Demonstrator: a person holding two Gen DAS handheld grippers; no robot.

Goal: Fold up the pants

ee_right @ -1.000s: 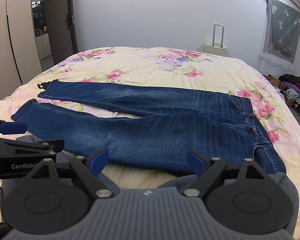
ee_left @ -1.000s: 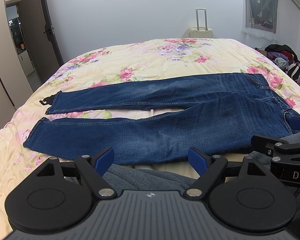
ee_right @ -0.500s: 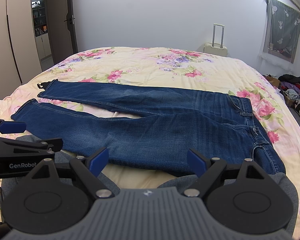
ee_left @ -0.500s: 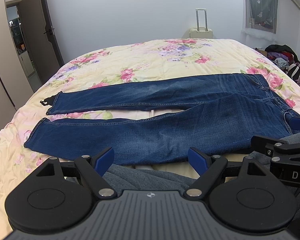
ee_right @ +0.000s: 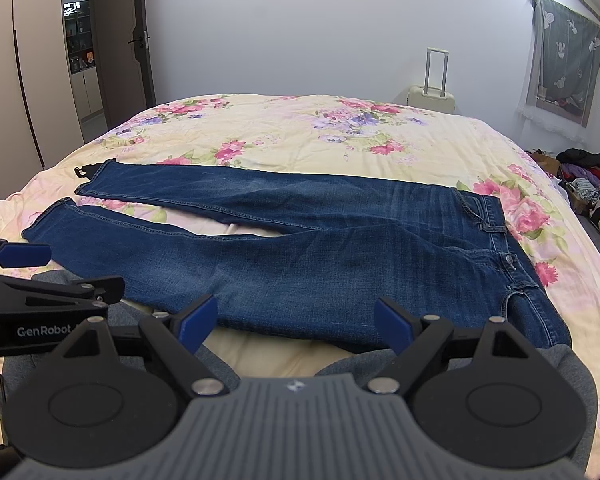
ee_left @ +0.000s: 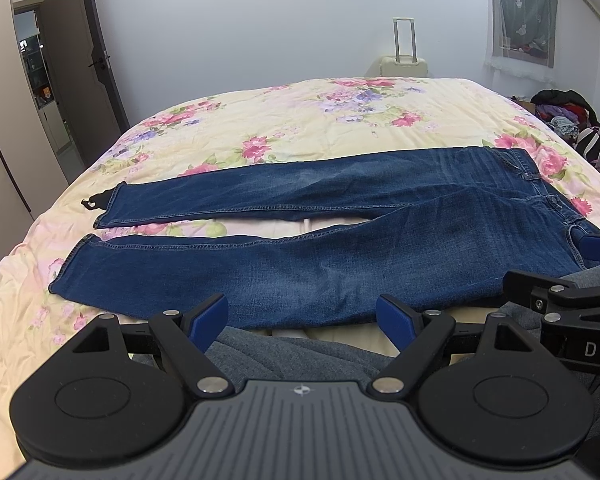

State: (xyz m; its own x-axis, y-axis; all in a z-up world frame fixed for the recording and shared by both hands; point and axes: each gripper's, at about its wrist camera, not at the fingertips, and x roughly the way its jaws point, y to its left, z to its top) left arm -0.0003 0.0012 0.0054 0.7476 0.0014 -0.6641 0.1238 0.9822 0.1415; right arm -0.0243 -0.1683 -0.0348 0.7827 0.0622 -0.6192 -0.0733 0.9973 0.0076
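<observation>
Jeans lie flat; near waist corner hidden behind right gripper.

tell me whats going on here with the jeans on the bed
A person holds a two-finger gripper in each hand at the near edge of a bed with a floral cover. A pair of blue jeans lies flat across it, legs spread apart toward the left and waistband to the right. The left gripper and right gripper are both open and empty, just short of the near leg. No fold has been made yet.
</observation>
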